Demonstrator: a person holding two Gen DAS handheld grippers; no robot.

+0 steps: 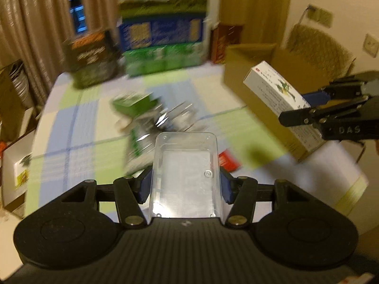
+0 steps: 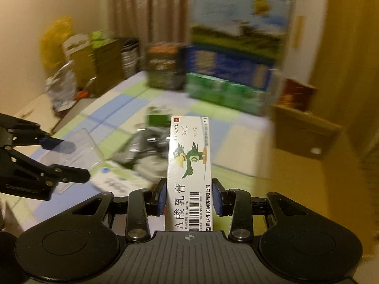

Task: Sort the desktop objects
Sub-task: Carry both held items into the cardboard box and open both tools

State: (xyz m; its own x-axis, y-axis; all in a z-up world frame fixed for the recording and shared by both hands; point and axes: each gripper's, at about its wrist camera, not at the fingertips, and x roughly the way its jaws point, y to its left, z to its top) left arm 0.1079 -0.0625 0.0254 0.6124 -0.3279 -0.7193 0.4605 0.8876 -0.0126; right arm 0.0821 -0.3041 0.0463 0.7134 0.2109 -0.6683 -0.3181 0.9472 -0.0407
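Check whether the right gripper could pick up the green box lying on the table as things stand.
Probably not: the right gripper is already shut on a white ointment box. Nothing stands between it and the green box, but its jaws are occupied.

The clear plastic box [image 1: 186,177] is a shallow, rounded-corner rectangular case, see-through, with small round marks at its corners; it is lifted above the checked tablecloth [image 1: 78,127], clamped by its long sides, its open face tilted up toward the camera. The white ointment carton [image 2: 189,172] is long and narrow, printed with a green cartoon bird, black Chinese characters, a barcode and handwritten pen marks near its far end; it is also held off the tablecloth, pinched near its lower end, pointing away over it. On the tablecloth a blurred heap lies: a small green box [image 1: 135,104], crumpled silvery packets [image 1: 175,118], a red packet [image 1: 227,162].
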